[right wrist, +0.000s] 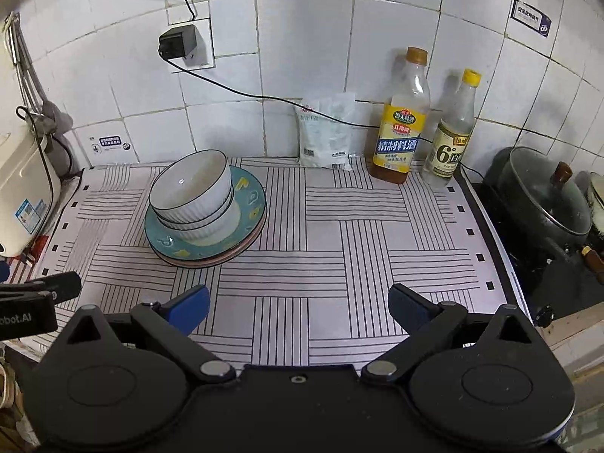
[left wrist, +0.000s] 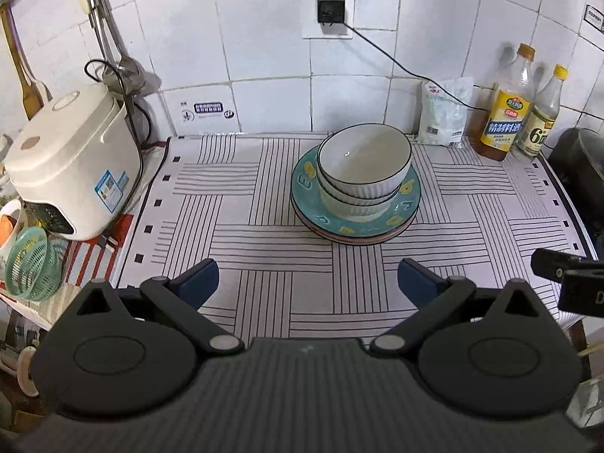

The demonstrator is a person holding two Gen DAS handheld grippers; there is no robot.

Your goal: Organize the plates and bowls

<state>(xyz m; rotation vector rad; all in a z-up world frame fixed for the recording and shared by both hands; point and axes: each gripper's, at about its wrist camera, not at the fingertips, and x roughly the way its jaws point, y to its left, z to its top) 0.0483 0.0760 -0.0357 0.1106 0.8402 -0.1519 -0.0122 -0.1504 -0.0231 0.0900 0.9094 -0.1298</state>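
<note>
From the left wrist view, the stack of bowls [left wrist: 364, 171] sits on a teal plate [left wrist: 409, 192] patterned with yellow letters, itself on a pinkish plate below, all resting on the striped mat [left wrist: 264, 234] toward the back wall. To the right of the stack, against the tiles, stand a white bag [left wrist: 445, 113], a bottle with a yellow label [left wrist: 504, 113] printed in Chinese characters, and a smaller bottle [left wrist: 540, 120] whose label shows a large "6°". Left of the stack sits a cream rice cooker [left wrist: 71, 162] with a blue sticker too small to read. The left gripper [left wrist: 307, 283] hangs well in front of the stack, its blue-padded jaws spread wide and touching nothing. From the right wrist view, the bowls [right wrist: 192, 192] and the teal plate [right wrist: 249, 204] lie to the left on the mat [right wrist: 339, 245]. Right of them are the bag [right wrist: 326, 136], the yellow-labelled bottle [right wrist: 402, 124] and the "6°" bottle [right wrist: 451, 139], then a lidded dark pot [right wrist: 543, 196]. The right gripper [right wrist: 298, 307] is likewise spread wide and empty, well apart from the stack. At the left edge, a black part [right wrist: 26, 311] shows the letters "obot.AI".
</note>
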